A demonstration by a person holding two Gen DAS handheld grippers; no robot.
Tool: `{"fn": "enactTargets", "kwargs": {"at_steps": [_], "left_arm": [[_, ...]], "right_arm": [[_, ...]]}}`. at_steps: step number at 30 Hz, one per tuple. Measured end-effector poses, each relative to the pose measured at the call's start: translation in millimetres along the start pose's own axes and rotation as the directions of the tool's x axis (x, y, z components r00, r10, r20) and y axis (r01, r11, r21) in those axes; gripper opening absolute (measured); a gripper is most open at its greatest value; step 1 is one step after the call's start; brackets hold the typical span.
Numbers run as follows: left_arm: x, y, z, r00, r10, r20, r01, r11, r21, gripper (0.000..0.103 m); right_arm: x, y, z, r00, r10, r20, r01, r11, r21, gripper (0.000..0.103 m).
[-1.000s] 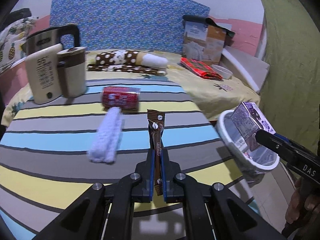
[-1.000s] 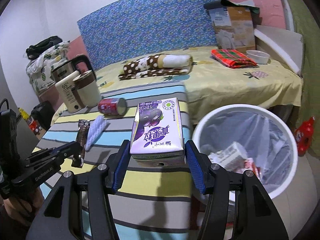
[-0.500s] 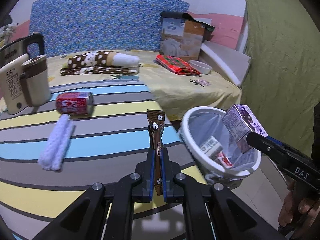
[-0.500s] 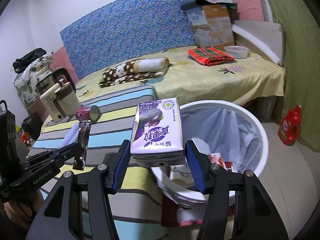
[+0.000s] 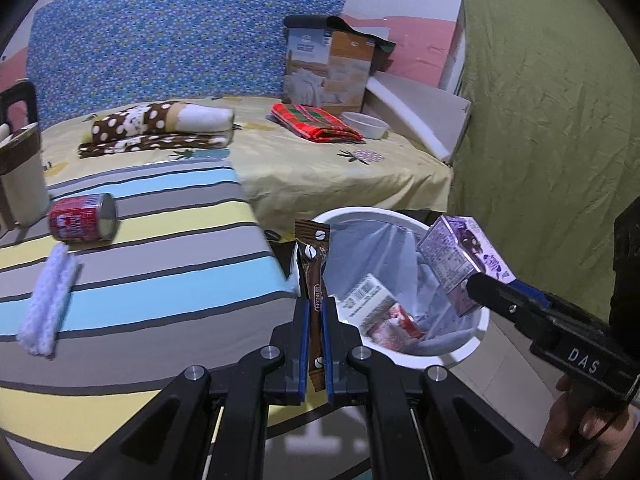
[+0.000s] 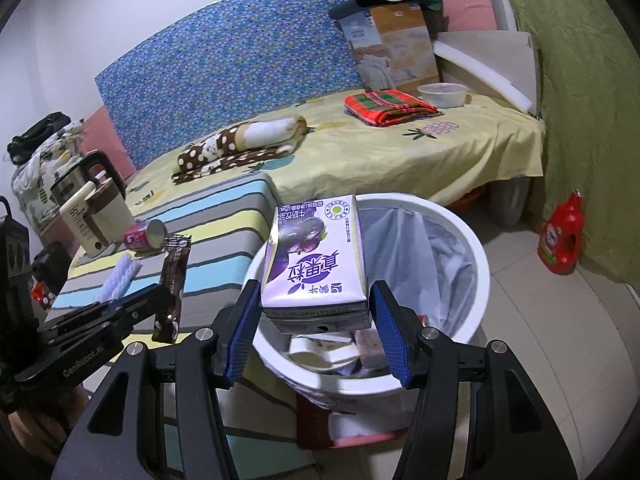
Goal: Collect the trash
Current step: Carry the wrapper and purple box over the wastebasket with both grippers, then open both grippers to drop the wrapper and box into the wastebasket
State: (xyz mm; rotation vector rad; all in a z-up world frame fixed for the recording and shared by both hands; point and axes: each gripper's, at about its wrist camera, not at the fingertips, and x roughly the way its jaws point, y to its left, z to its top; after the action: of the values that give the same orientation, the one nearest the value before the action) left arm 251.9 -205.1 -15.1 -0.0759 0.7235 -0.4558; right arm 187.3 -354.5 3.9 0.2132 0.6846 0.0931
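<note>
My left gripper [image 5: 315,312] is shut on a thin brown sachet [image 5: 313,264], which stands upright at the near rim of the white trash bin [image 5: 476,336]. My right gripper [image 6: 314,312] is shut on a purple milk carton [image 6: 316,264] and holds it over the bin [image 6: 476,248], which is lined with a clear bag and holds several wrappers and a carton. In the right wrist view the left gripper [image 6: 160,294] with the sachet [image 6: 173,280] is at the left, over the striped table edge. The carton [image 5: 460,264] hangs above the bin's right side in the left wrist view.
A red can [image 5: 82,218] lies on its side on the striped tablecloth [image 5: 160,280] beside a white knitted cloth [image 5: 48,300]. A kettle and cup [image 6: 96,208] stand at the table's far left. Behind is a yellow bed [image 5: 320,172]; a red bottle [image 6: 560,240] stands on the floor.
Both grippers have swung right from over the table toward the bin. The carton now hangs over the bin's opening and the sachet is at its rim. Neither grip has changed.
</note>
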Motion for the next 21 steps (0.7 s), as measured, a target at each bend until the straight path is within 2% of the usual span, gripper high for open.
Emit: {"fn": "enactTargets", "kwargs": {"at_steps": [10,21], "left_arm": [[34.0,-25.7,12.9,0.997,-0.07,-0.019,0.07,0.997,0.008,0.006],[72.5,-30.6,15.5,0.992,-0.098,-0.077,0.097,0.995,-0.005,0.006]], "right_arm": [[12.0,-26.4,3.4,0.998,-0.051,-0.032,0.053,0.998,0.042,0.057],[26.1,-37.1,4.1,0.992,-0.09,-0.083,0.094,0.995,0.039,0.057]]}}
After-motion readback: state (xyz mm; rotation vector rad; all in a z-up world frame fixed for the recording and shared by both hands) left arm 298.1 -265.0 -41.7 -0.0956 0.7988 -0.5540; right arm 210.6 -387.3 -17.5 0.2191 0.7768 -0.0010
